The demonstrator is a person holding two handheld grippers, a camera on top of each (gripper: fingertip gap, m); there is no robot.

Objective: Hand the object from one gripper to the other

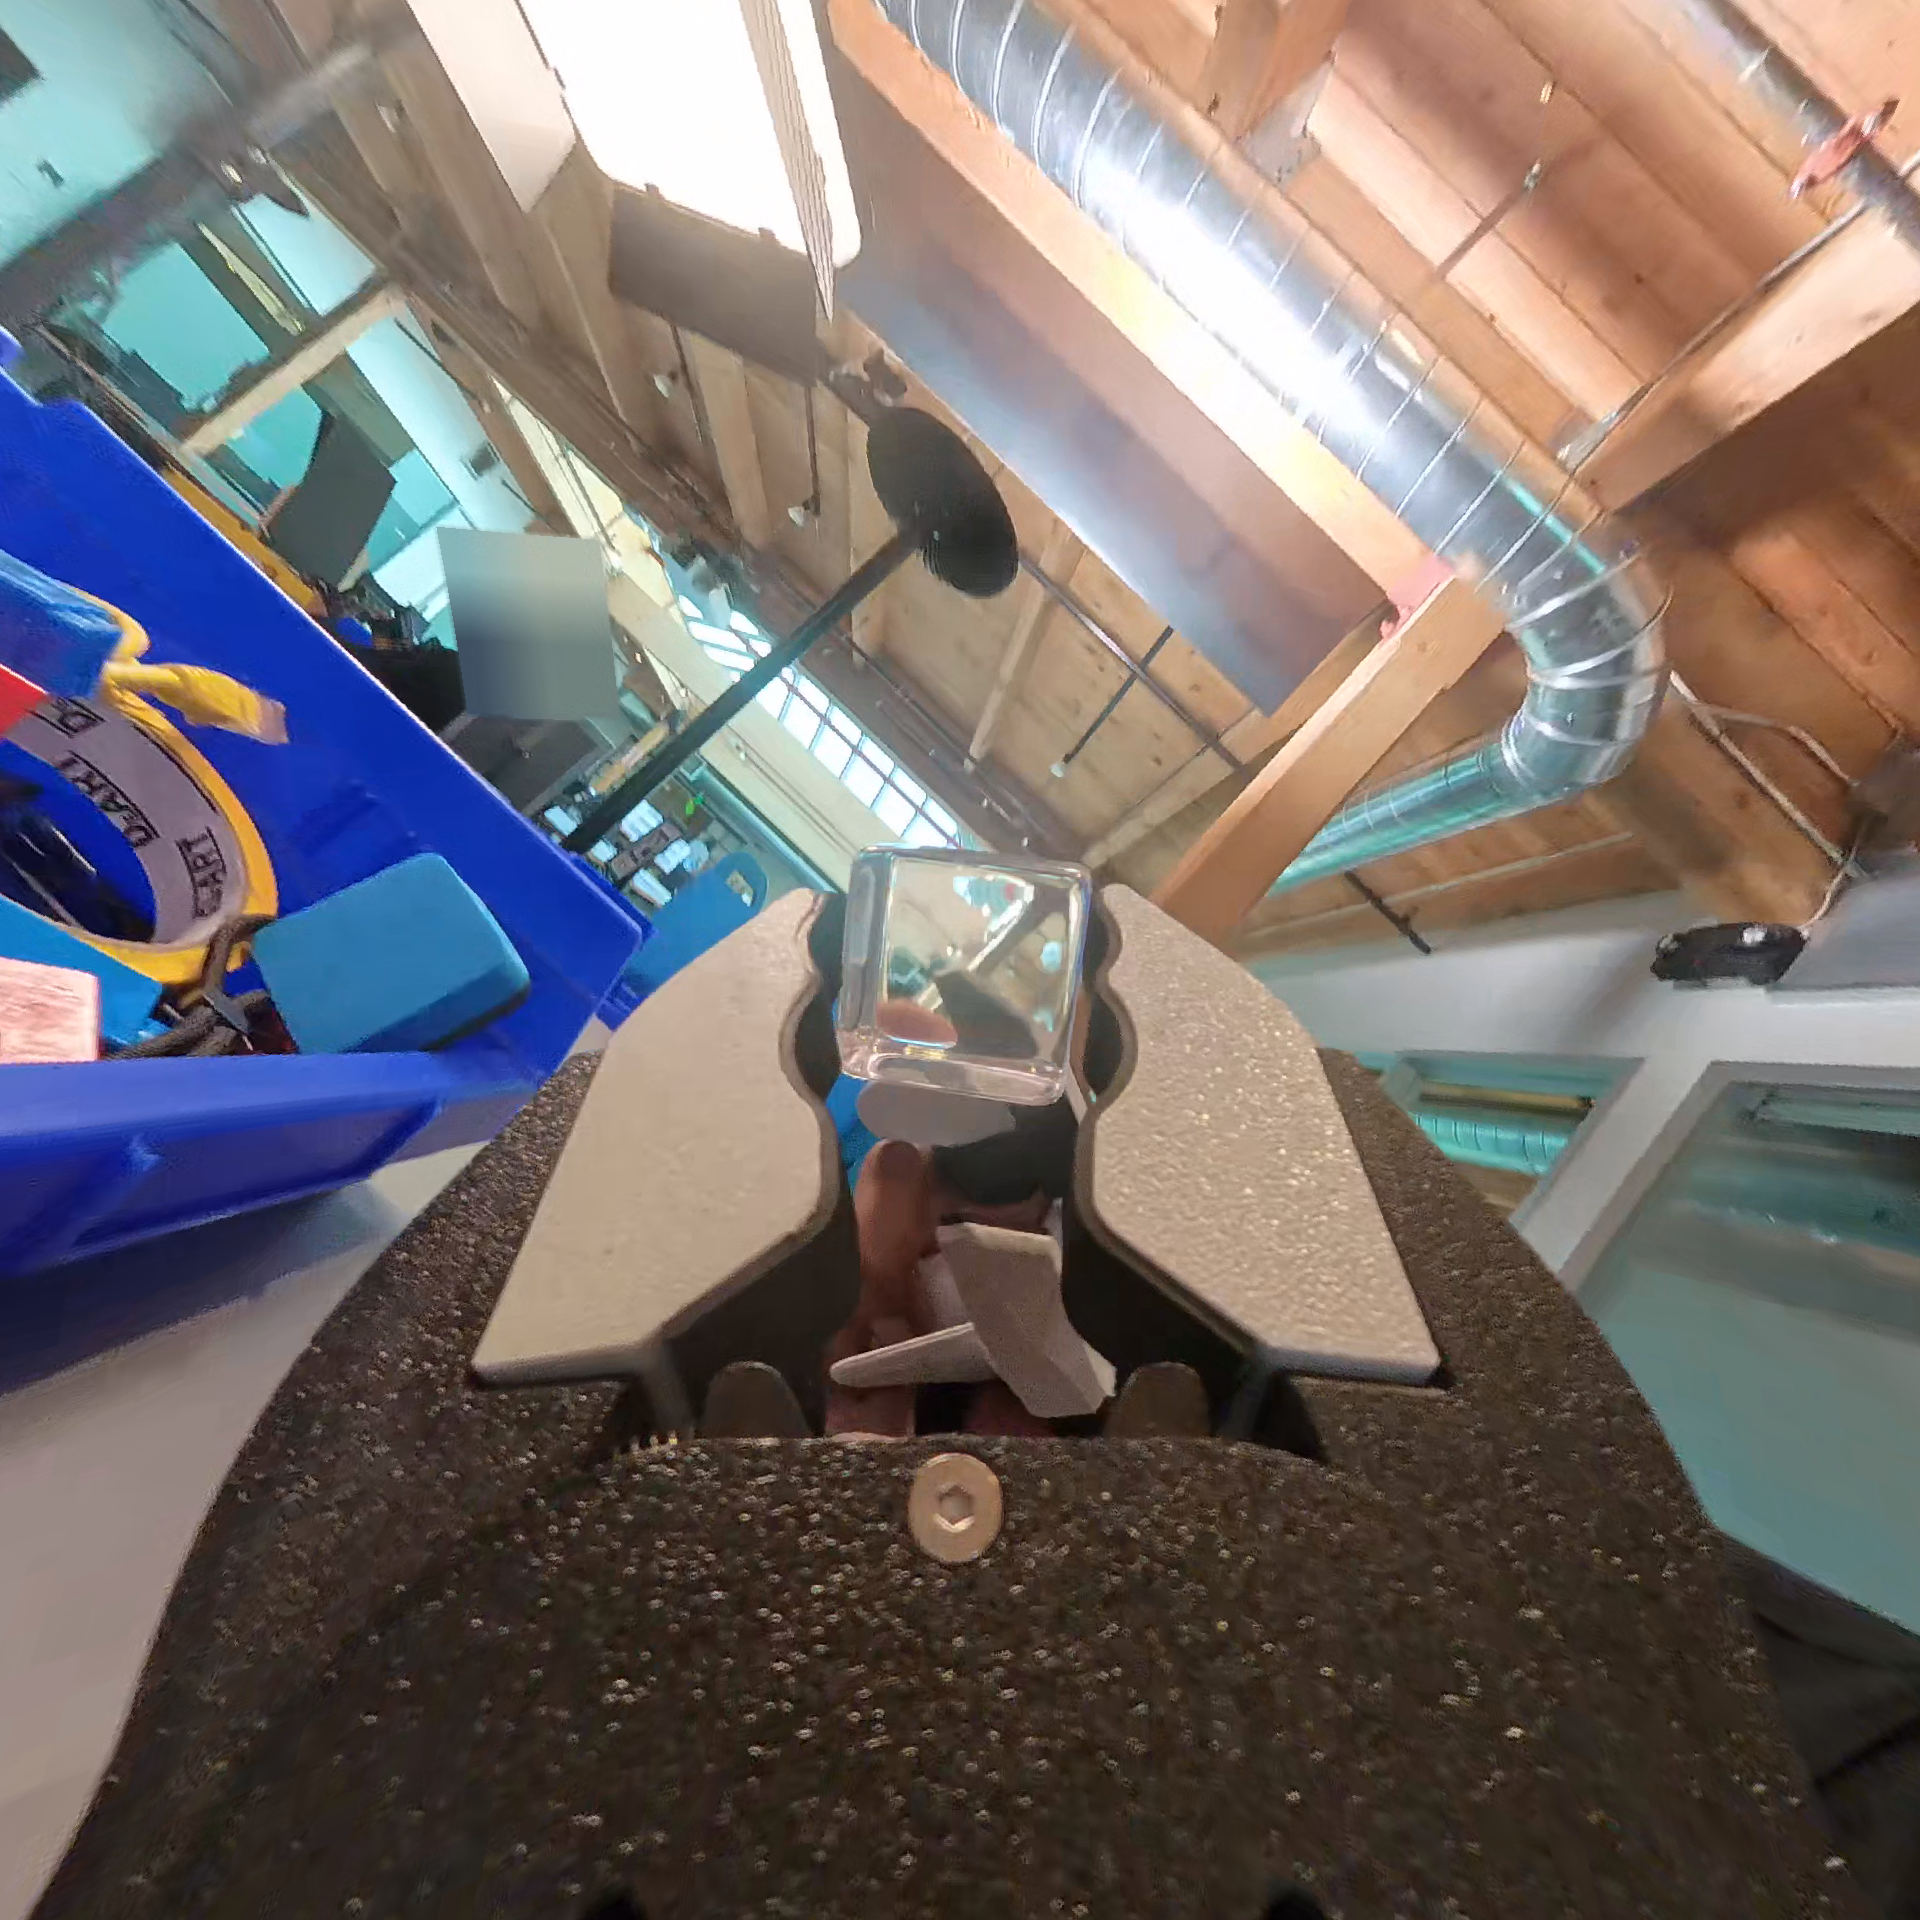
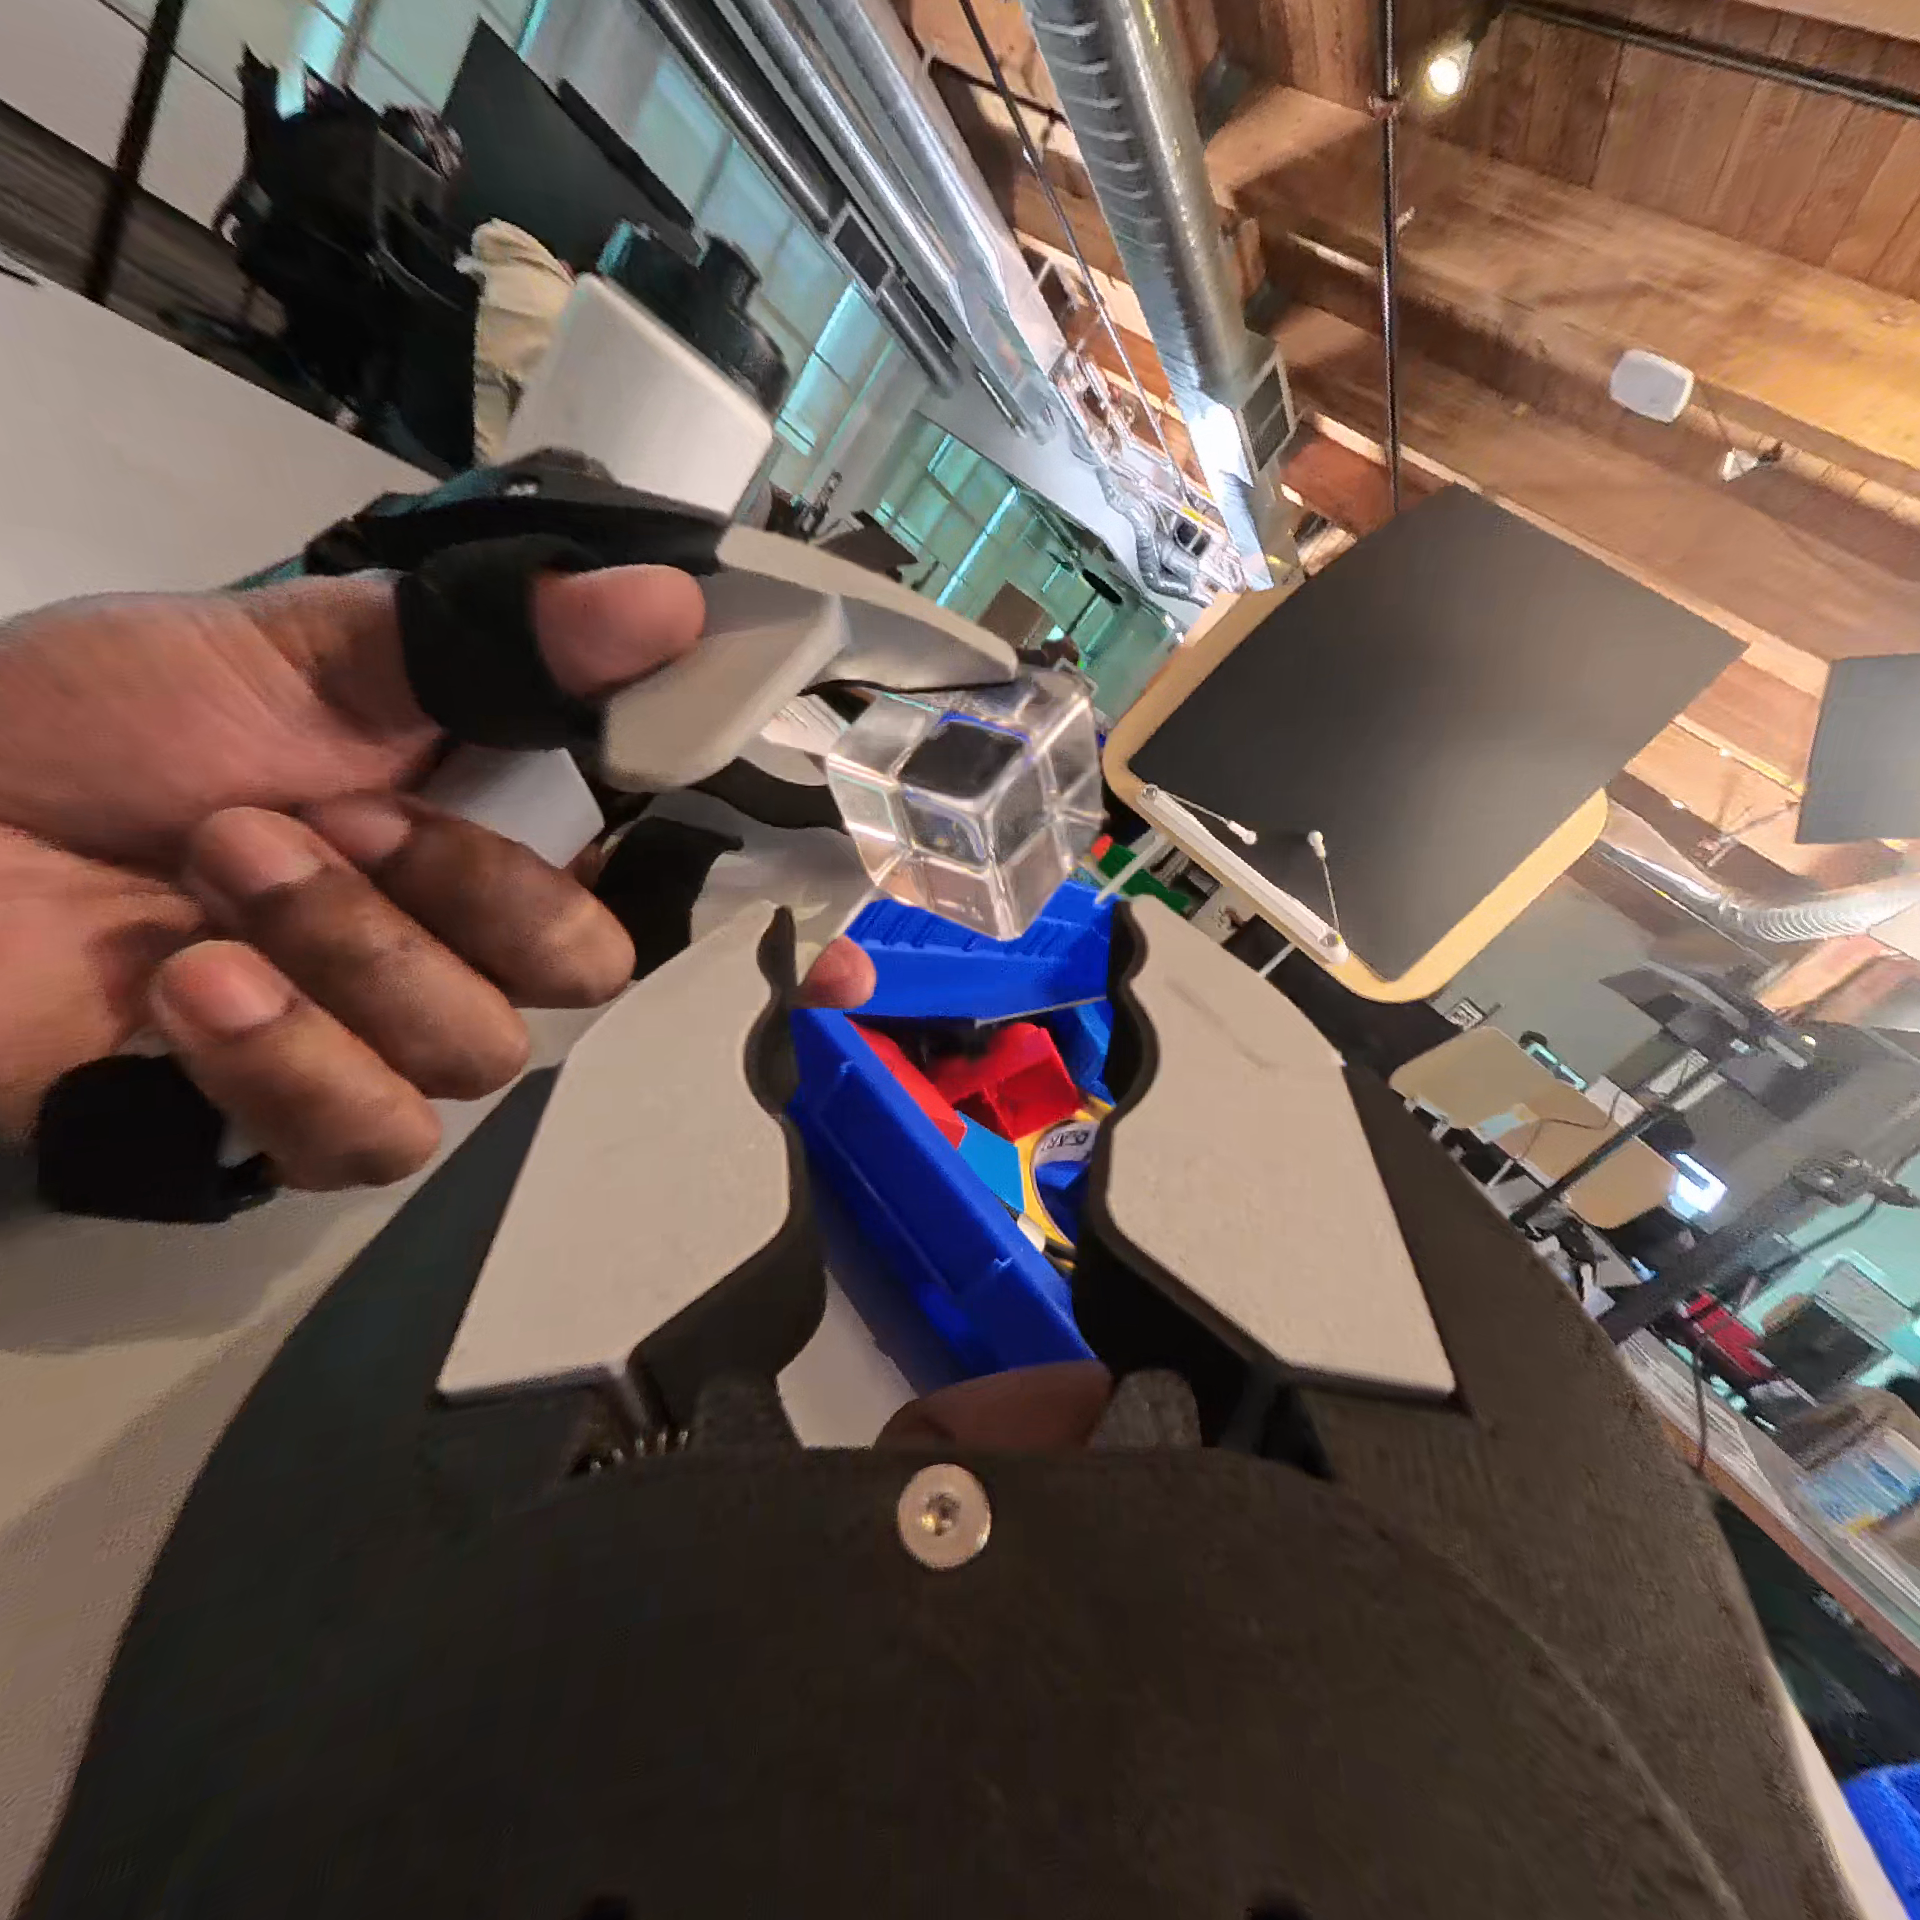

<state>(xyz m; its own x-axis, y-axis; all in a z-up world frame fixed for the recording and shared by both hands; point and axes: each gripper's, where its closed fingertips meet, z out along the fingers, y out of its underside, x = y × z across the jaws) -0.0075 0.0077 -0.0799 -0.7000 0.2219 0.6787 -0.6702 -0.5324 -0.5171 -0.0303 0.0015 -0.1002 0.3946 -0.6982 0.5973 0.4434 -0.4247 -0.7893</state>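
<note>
A clear cube (image 1: 961, 977) was clamped between the tips of the left gripper (image 1: 961, 997), its smooth faces pinched near the very ends of the grey fingers (image 1: 717, 1081). In the right wrist view the same cube (image 2: 966, 805) was seen held aloft by that gripper (image 2: 935, 727), which was worked by a hand (image 2: 260, 862). The right gripper (image 2: 951, 935) was spread wide and empty, its tips set just below the cube and not touching it. The handover was judged not yet made. A slip was judged the main risk: the cube looked slick and hard, it was gripped only at the fingertips, and a release made before the right fingers (image 2: 665, 1132) had closed squarely on two flat faces would let it fall. A grip taken on the cube's edges rather than its faces could squeeze it out sideways, and the two sets of fingers could collide, since little free surface was left. Below the cube lay a blue bin (image 2: 935, 1226), so a drop would likely land among its contents. In the bin were seen a tape roll (image 1: 197, 831), a yellow cable (image 1: 197, 696), a blue pad (image 1: 390, 951) and red blocks (image 2: 997, 1081).
</note>
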